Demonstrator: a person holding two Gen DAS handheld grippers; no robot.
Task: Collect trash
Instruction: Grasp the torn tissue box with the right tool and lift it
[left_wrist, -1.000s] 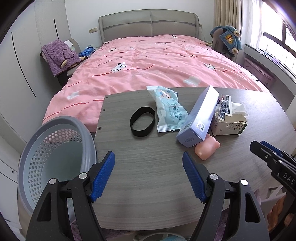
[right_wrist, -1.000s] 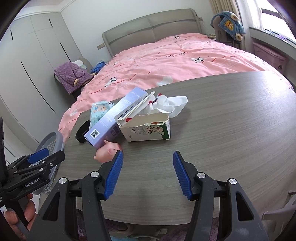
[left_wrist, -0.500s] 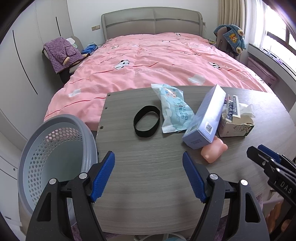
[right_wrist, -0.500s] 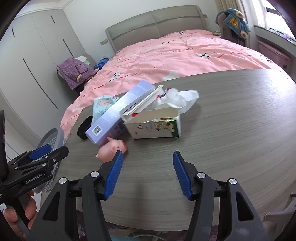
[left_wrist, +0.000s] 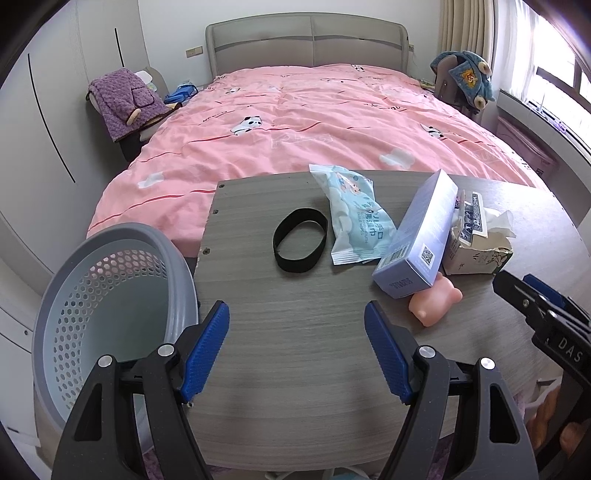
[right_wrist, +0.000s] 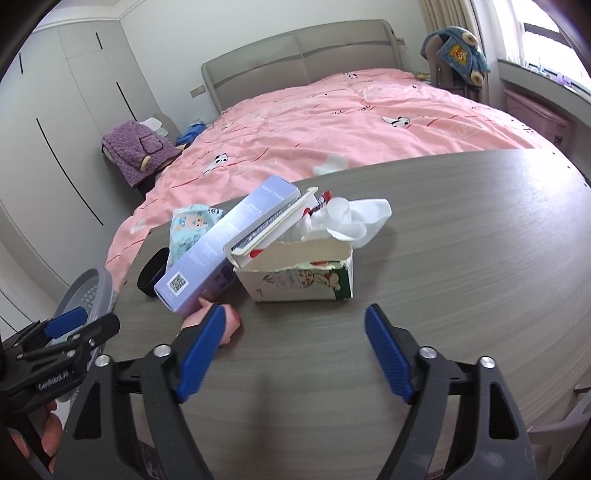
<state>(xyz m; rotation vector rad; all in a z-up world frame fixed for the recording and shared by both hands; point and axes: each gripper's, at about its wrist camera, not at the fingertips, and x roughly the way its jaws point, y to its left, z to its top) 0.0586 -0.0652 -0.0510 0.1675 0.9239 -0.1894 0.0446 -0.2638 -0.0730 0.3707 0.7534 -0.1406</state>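
- Left wrist view: left gripper (left_wrist: 295, 343) wide open, nothing held, over wood table (left_wrist: 295, 387); grey basket (left_wrist: 110, 306) just left of it.
- Ahead: black band (left_wrist: 300, 240), blue wipes pack (left_wrist: 354, 218) with partly legible print, purple box (left_wrist: 417, 240) with QR code.
- Right wrist view: right gripper (right_wrist: 293, 343) wide open, empty; torn carton (right_wrist: 299, 273) with tissue just ahead, pink pig toy (right_wrist: 221, 321) at its left finger.
- Gripper bodies read "GenRobot.AI", "DAS".
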